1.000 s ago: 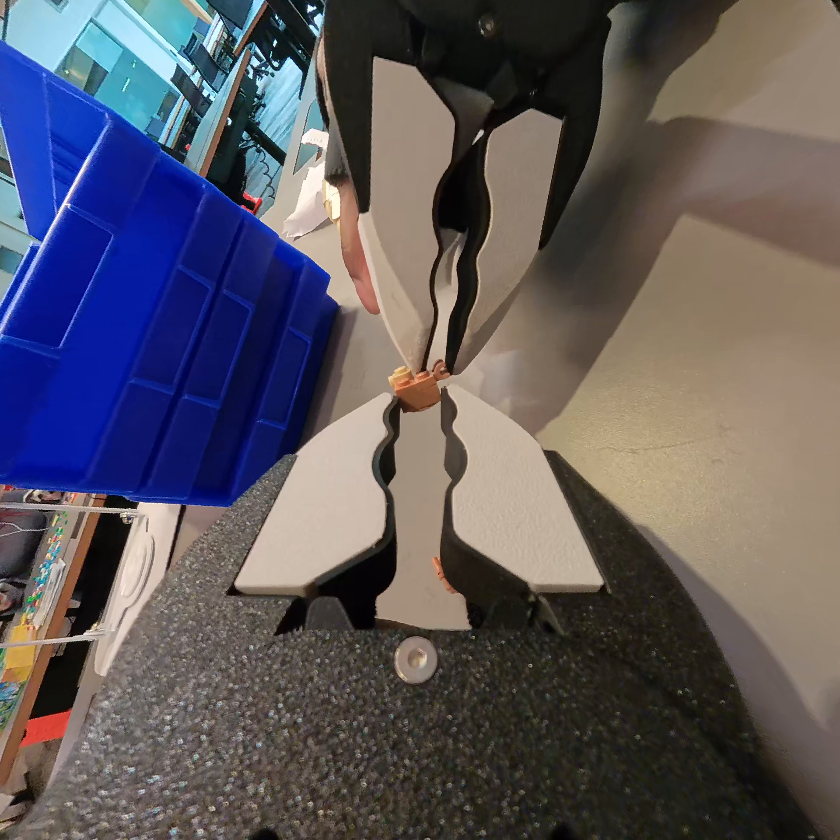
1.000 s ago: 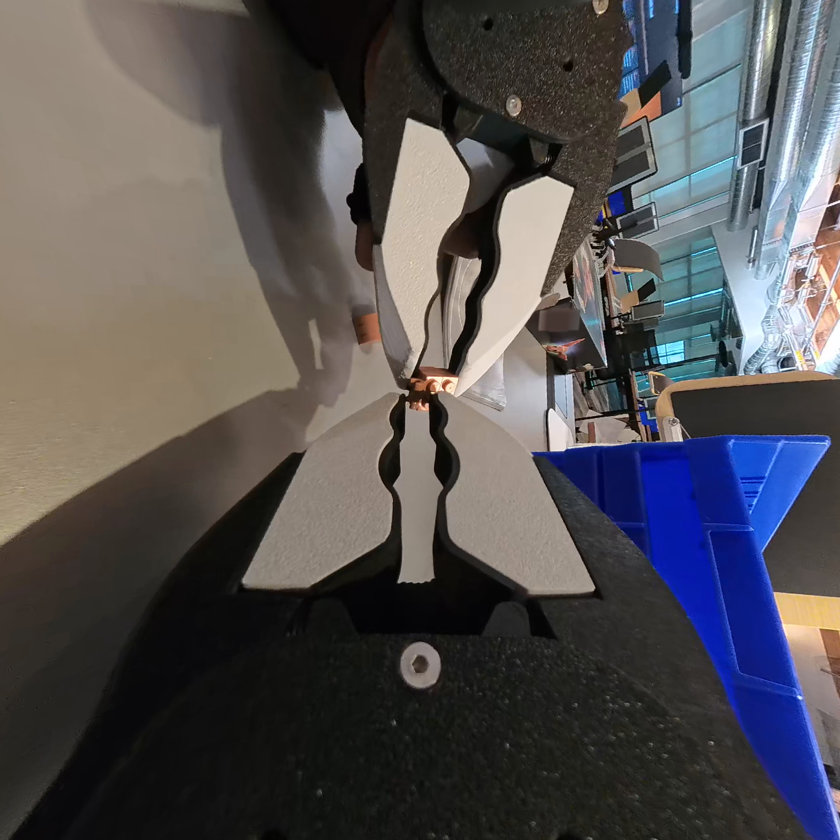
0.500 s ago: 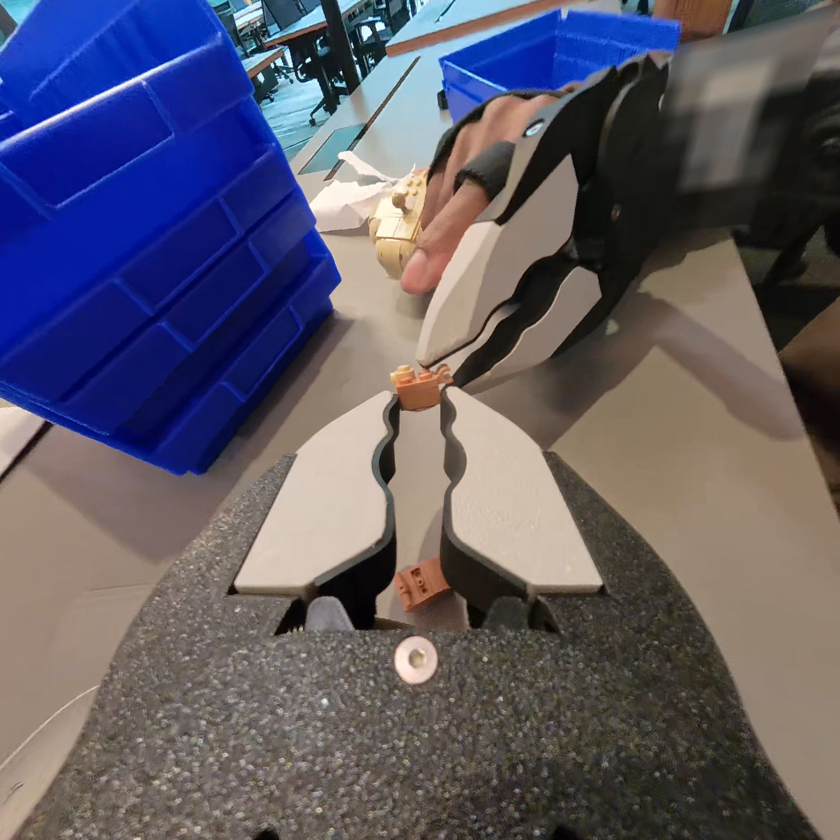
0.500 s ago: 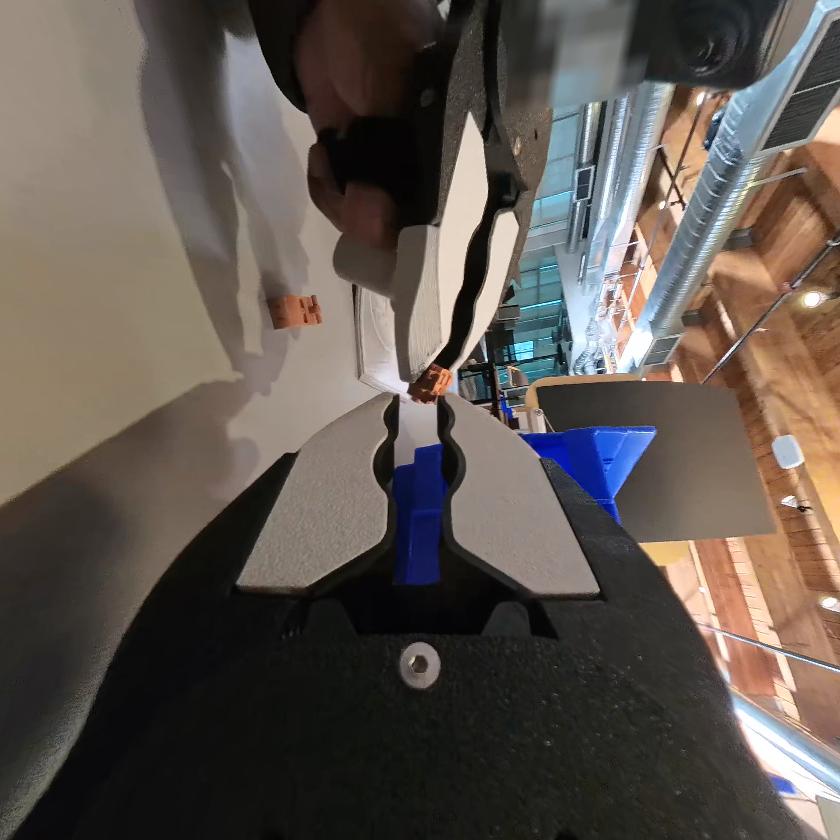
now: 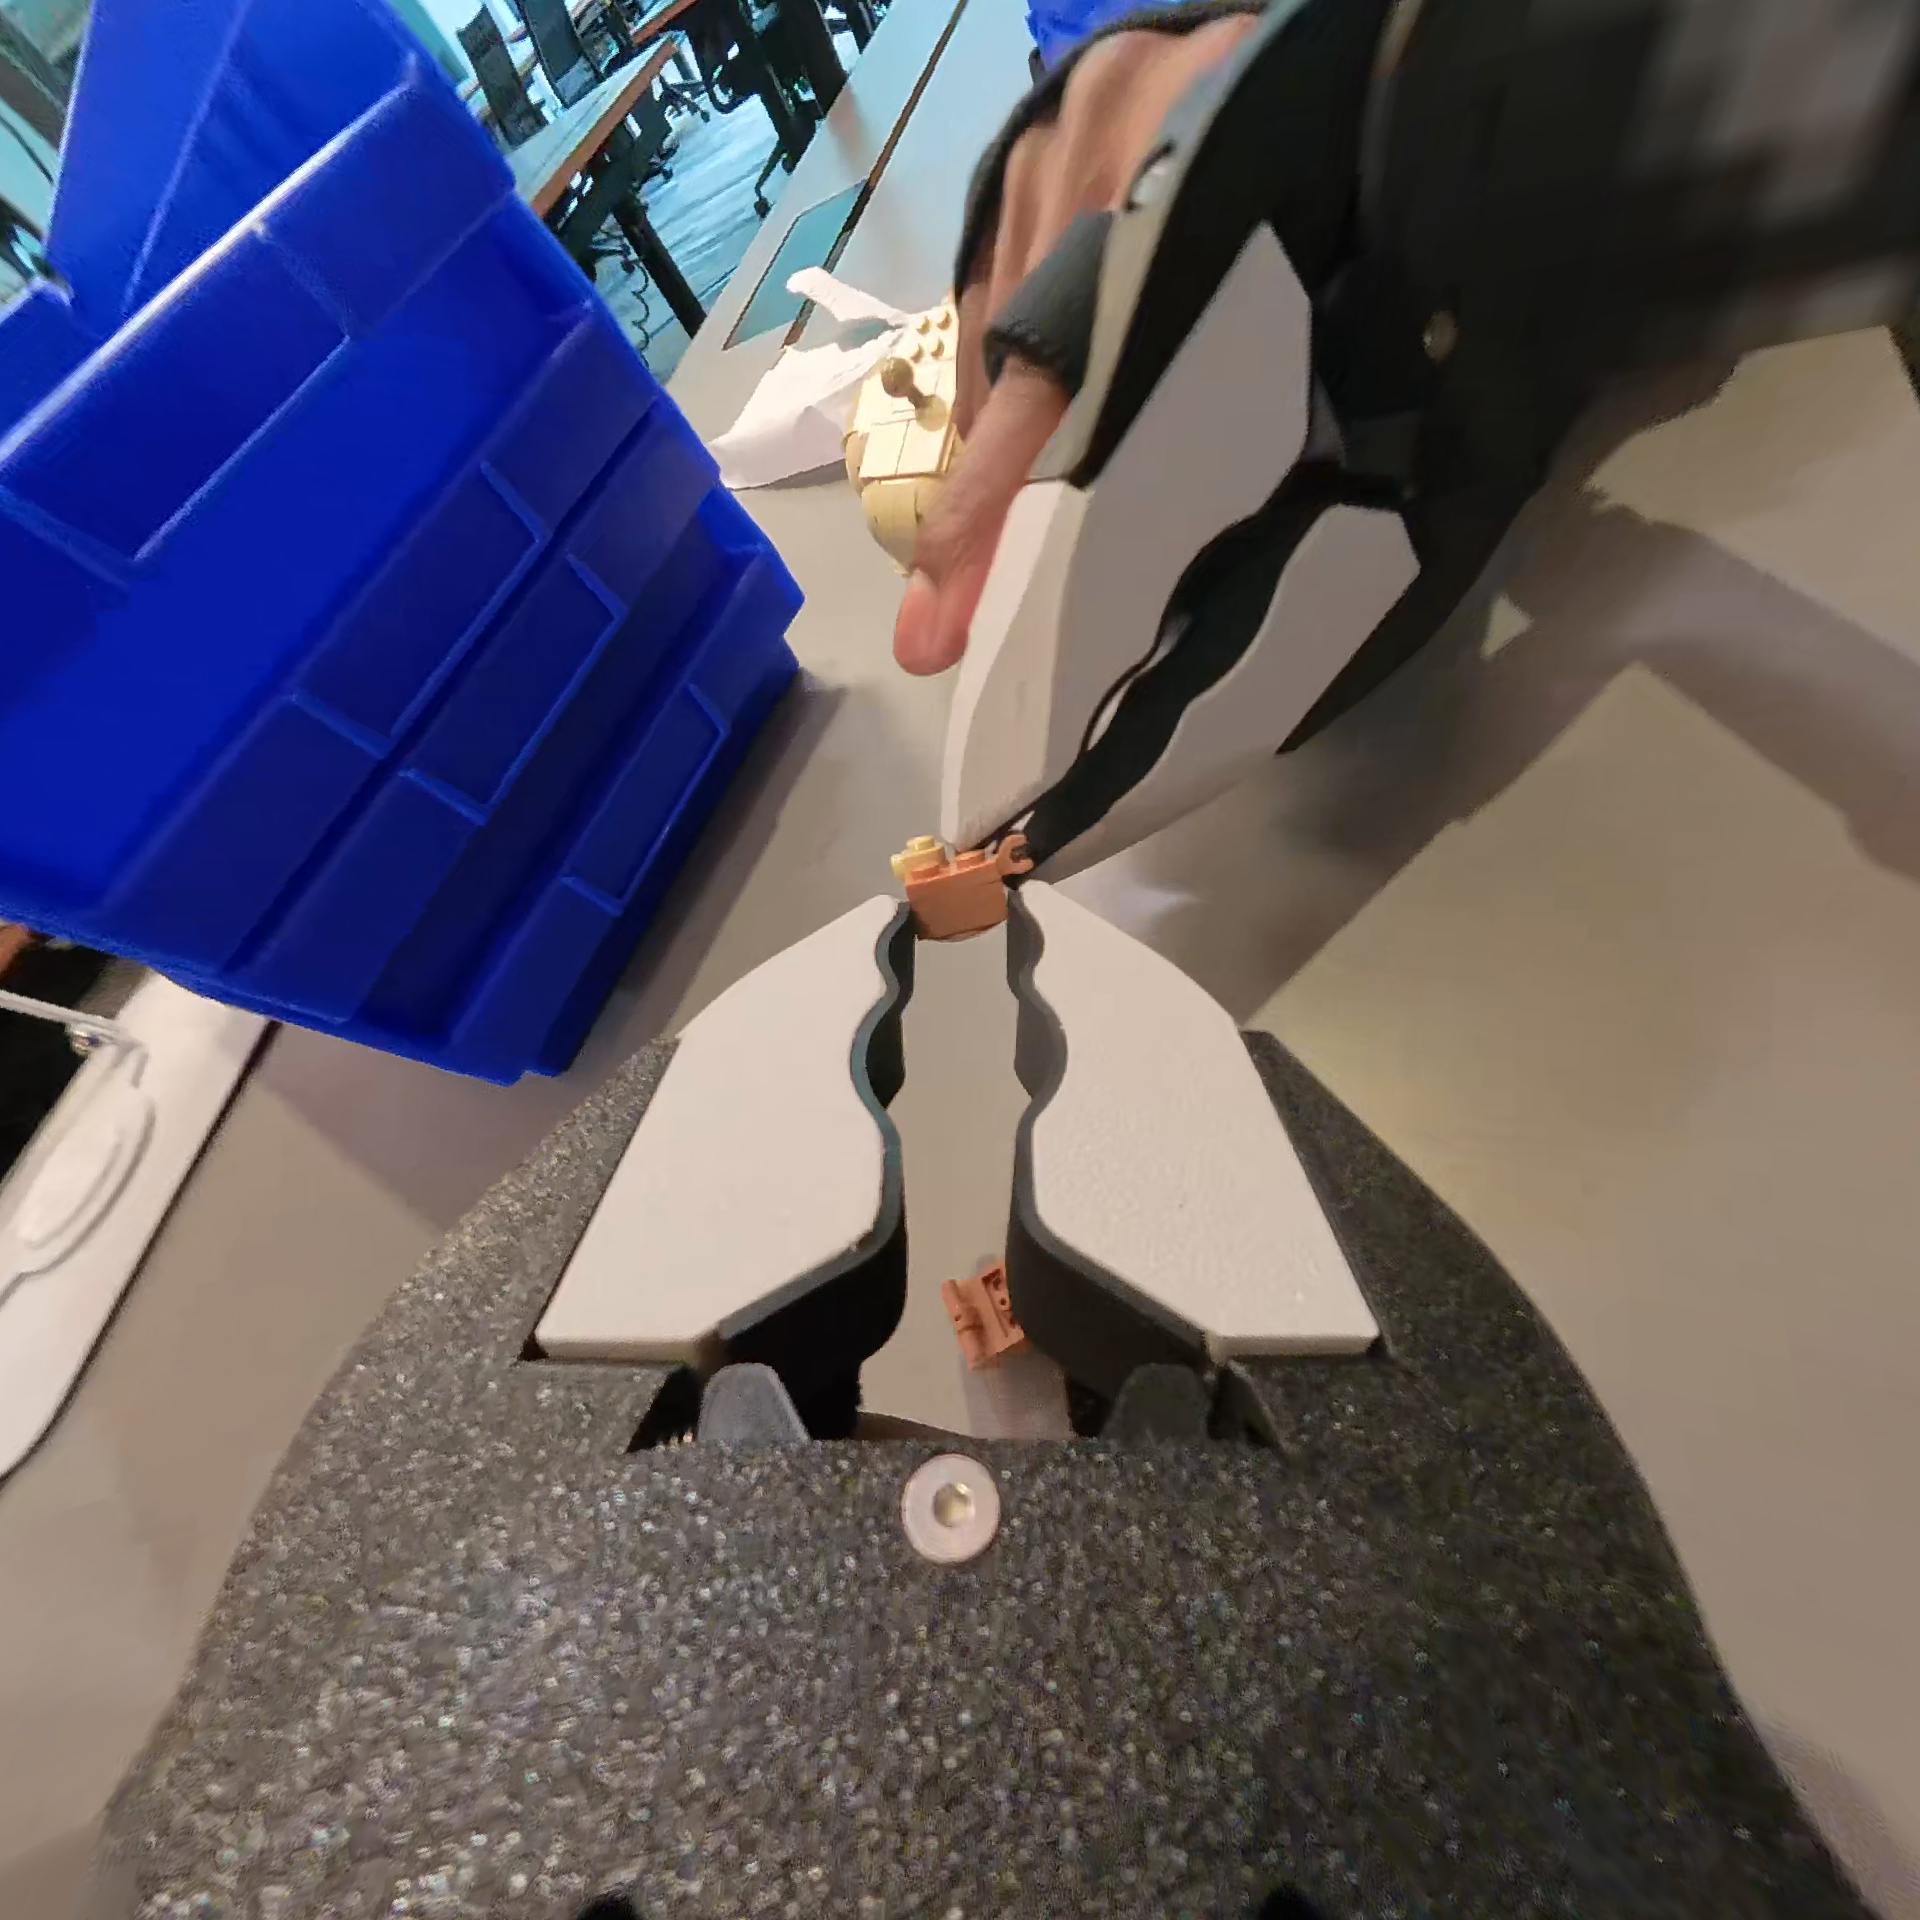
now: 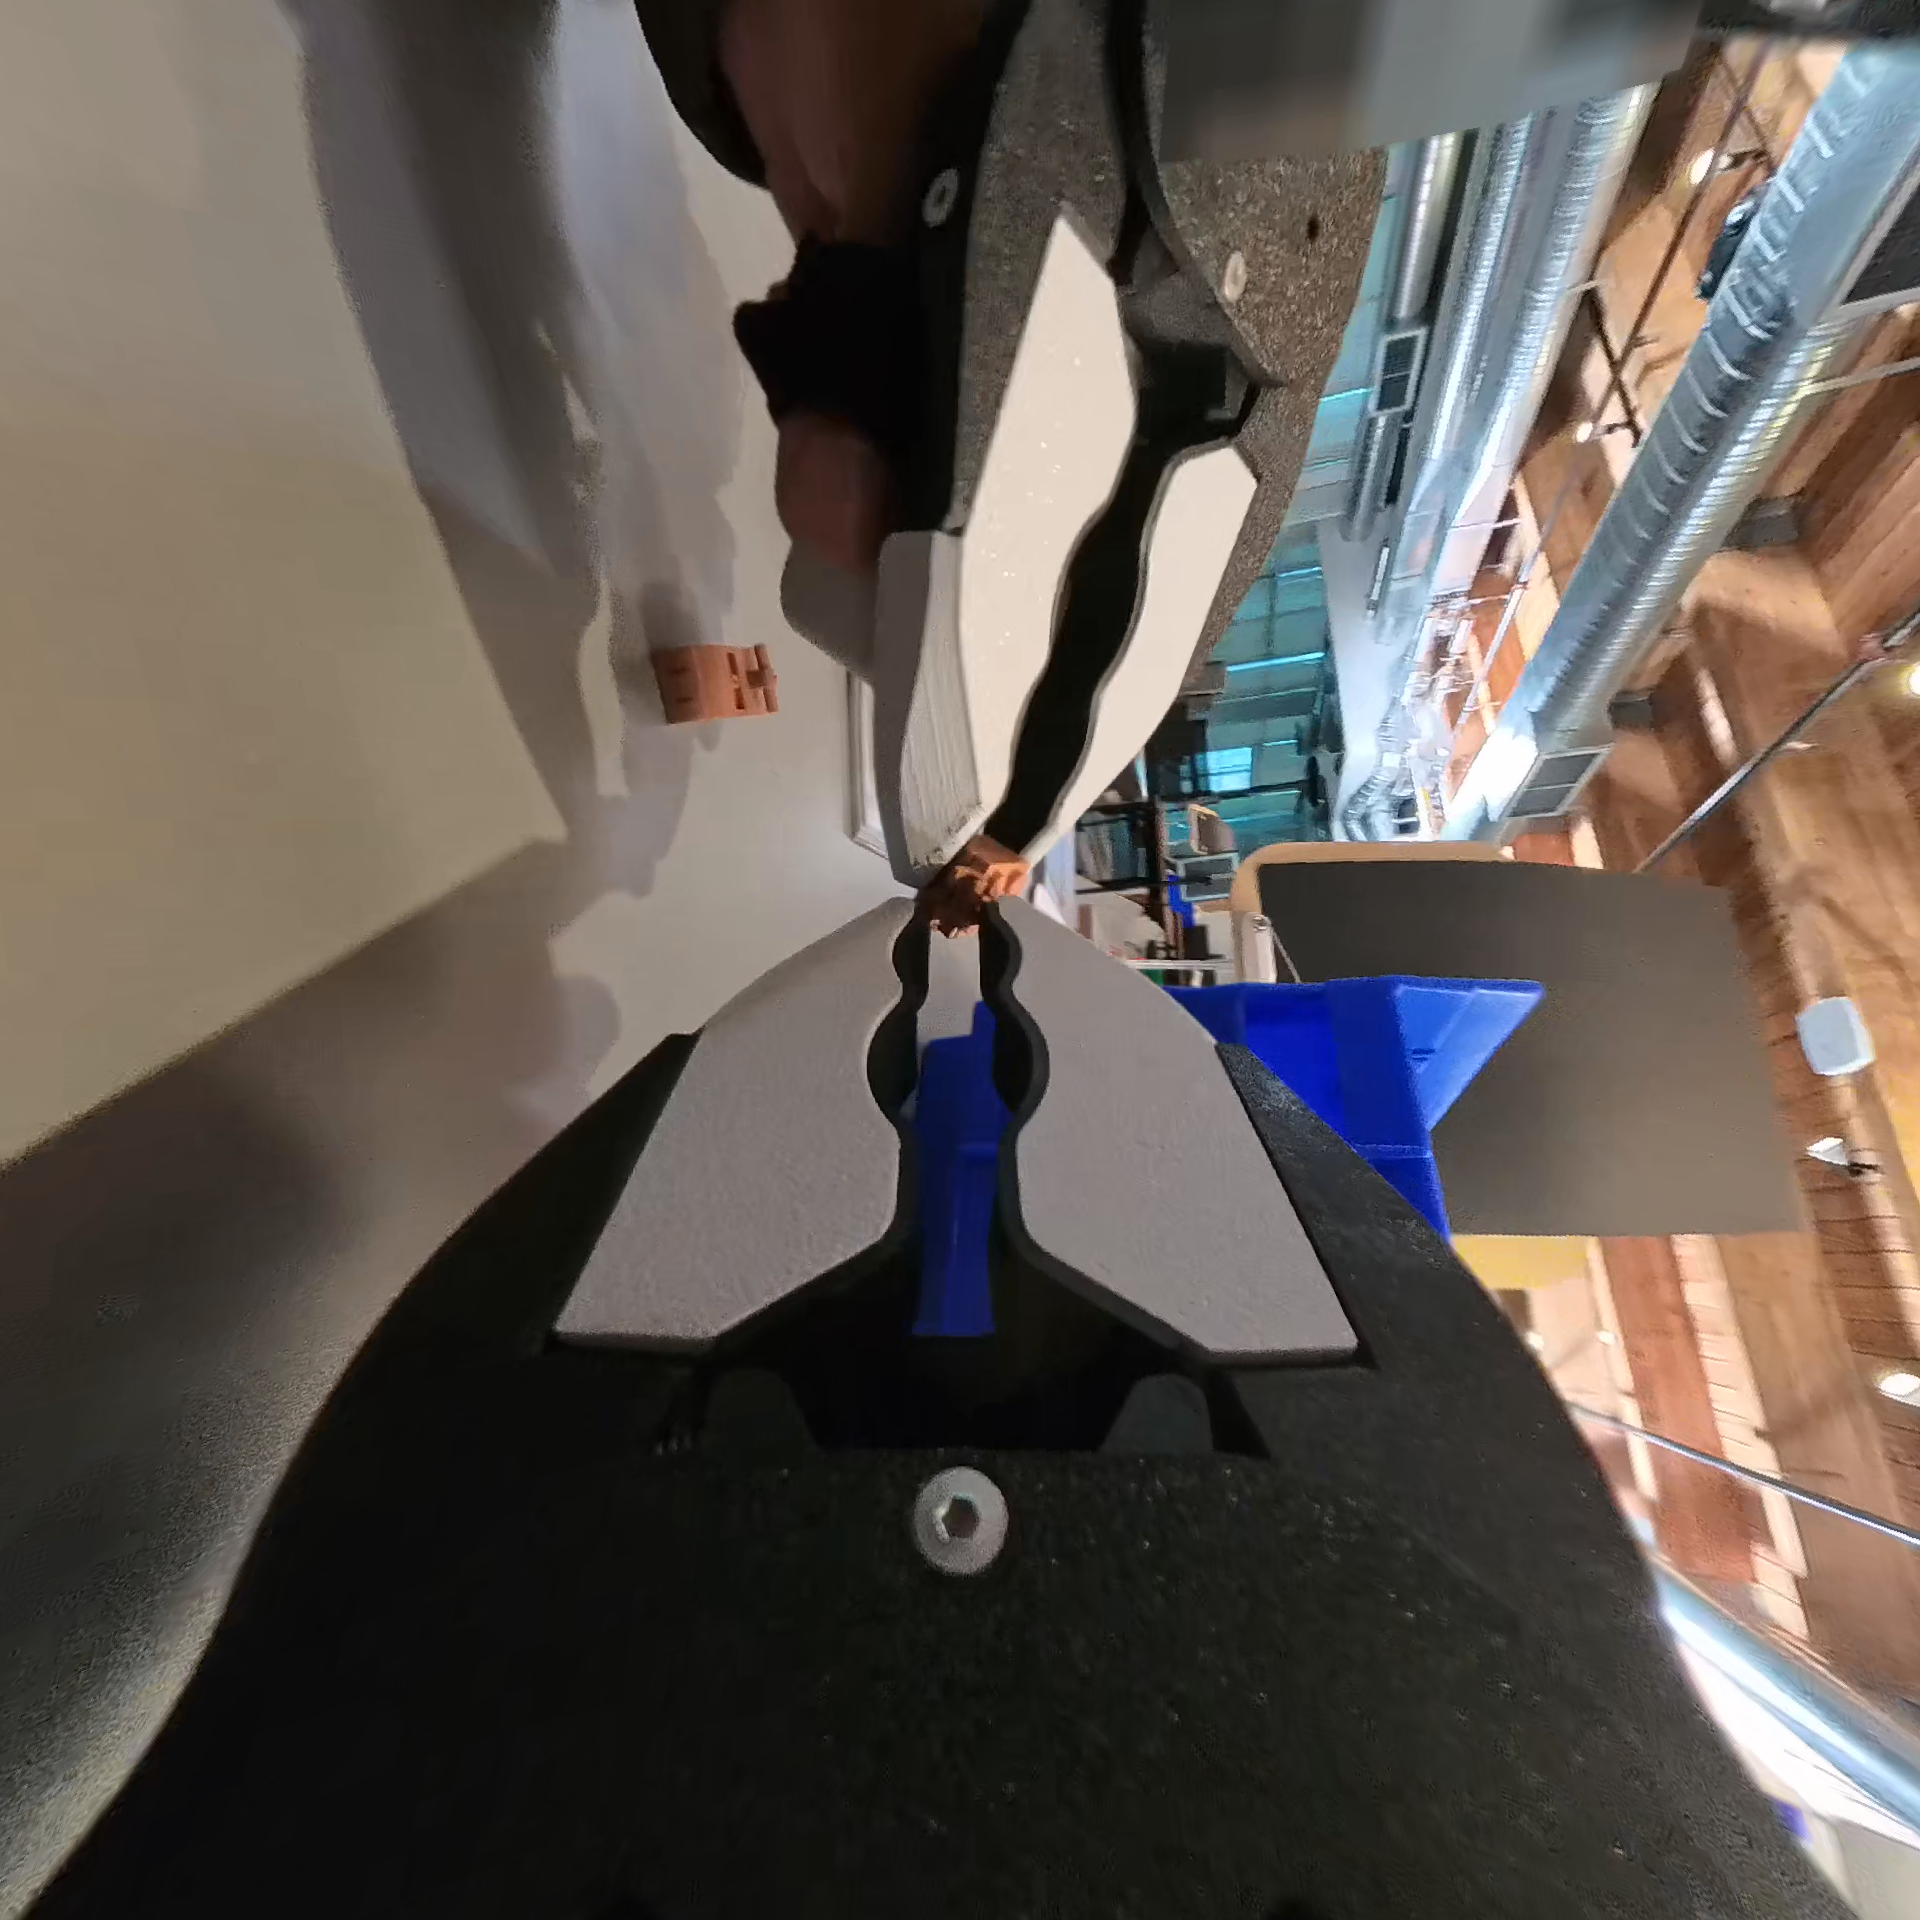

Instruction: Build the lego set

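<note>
My left gripper (image 5: 956,916) is shut on an orange-brown brick (image 5: 954,902) with a small tan stud piece (image 5: 921,856) on its top left. My right gripper (image 5: 1006,844) comes in from the upper right, tip to tip with the left one, and is shut on a small orange clip piece (image 5: 1014,854) pressed against that brick. In the right wrist view my right gripper (image 6: 956,916) pinches the orange piece (image 6: 971,891), and the left gripper (image 6: 961,857) meets it from above. Both are held above the grey table (image 5: 1558,1039).
A loose orange brick (image 5: 982,1320) lies on the table below my left fingers; it also shows in the right wrist view (image 6: 717,683). Stacked blue bins (image 5: 364,623) stand to the left. A tan lego build (image 5: 904,436) and white paper (image 5: 800,405) lie behind. Both grippers' tips are close together, under 4 cm apart.
Both grippers have turned together while staying tip to tip. In the left wrist view the right gripper swung from straight above to the upper right. The pieces stay pinched.
</note>
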